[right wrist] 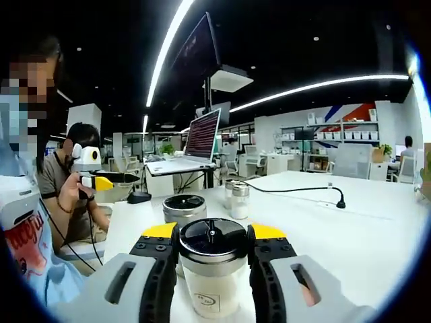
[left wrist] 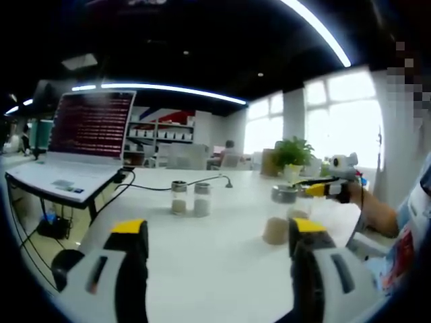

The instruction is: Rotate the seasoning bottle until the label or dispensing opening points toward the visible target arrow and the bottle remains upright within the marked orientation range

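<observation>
Seasoning bottle point(right wrist: 210, 269) is sitting upright right between the right gripper point(right wrist: 210, 239)'s yellow-tipped jaws, which are pinched in on it just under its black lid, so it's a proper grab on both sides. You can see pale granules through the clear body and a small label low on the front, but I can't read which way any opening faces. Just behind it stands a second jar with a dark lid point(right wrist: 184, 208), and further back a pair of small shakers point(right wrist: 235, 198) stand side by side on the white table point(right wrist: 350, 222). A black cable point(right wrist: 296, 190) runs across the tabletop past them. From the left gripper view, the left gripper point(left wrist: 219, 252) is spread wide with nothing between its jaws, hovering above the table. In that view the held bottle point(left wrist: 281, 219) is off to the right with the other gripper reaching in at its lid, and the two shakers point(left wrist: 190, 198) sit near the middle. An open laptop point(left wrist: 81, 145) is on a stand at the left, and a potted plant point(left wrist: 292, 156) sits at the far edge of the table.
</observation>
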Available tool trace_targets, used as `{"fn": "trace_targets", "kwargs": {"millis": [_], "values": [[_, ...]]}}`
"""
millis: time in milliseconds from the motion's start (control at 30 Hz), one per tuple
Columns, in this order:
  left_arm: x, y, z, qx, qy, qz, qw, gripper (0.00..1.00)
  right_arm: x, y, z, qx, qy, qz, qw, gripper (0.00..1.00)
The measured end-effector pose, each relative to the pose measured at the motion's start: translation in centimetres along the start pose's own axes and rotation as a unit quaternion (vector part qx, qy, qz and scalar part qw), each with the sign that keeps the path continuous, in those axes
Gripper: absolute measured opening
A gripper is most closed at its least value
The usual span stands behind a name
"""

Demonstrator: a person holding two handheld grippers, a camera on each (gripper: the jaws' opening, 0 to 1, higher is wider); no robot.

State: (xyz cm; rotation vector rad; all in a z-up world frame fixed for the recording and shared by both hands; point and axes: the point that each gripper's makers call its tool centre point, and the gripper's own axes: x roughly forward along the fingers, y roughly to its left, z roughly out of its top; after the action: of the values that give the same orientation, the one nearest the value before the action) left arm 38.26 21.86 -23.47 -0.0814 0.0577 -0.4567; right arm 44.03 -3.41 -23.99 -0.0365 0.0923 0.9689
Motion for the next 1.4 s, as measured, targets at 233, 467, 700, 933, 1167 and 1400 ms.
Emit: {"fn": "trace_targets", "kwargs": {"millis": [233, 467, 700, 933, 1167, 1400], "values": [[-0.1, 0.3, 0.1, -0.003, -0.001, 0.003, 1.0, 0.91, 0.1, -0.2, 0.0, -0.002, -0.003, -0.036, 0.9993, 0.4], [-0.1, 0.0, 0.1, -0.002, -0.002, 0.0, 1.0, 0.91, 0.1, -0.5, 0.0, -0.005, -0.01, -0.065, 0.9978, 0.4], [-0.2, 0.1, 0.1, -0.003, -0.002, 0.001, 1.0, 0.91, 0.0, -0.6, 0.0, -0.009, -0.004, -0.107, 0.9942, 0.4], [-0.2, 0.1, 0.0, -0.003, -0.001, 0.001, 1.0, 0.91, 0.0, -0.8, 0.0, -0.009, -0.01, -0.13, 0.9914, 0.4], [0.0, 0.1, 0.1, -0.003, -0.001, 0.0, 1.0, 0.91, 0.2, -1.3, 0.1, -0.007, -0.025, -0.161, 0.9867, 0.4], [0.1, 0.3, 0.0, -0.004, 0.0, 0.002, 1.0, 0.91, 0.2, -1.7, 0.2, -0.007, -0.03, -0.198, 0.9798, 0.4]]}}
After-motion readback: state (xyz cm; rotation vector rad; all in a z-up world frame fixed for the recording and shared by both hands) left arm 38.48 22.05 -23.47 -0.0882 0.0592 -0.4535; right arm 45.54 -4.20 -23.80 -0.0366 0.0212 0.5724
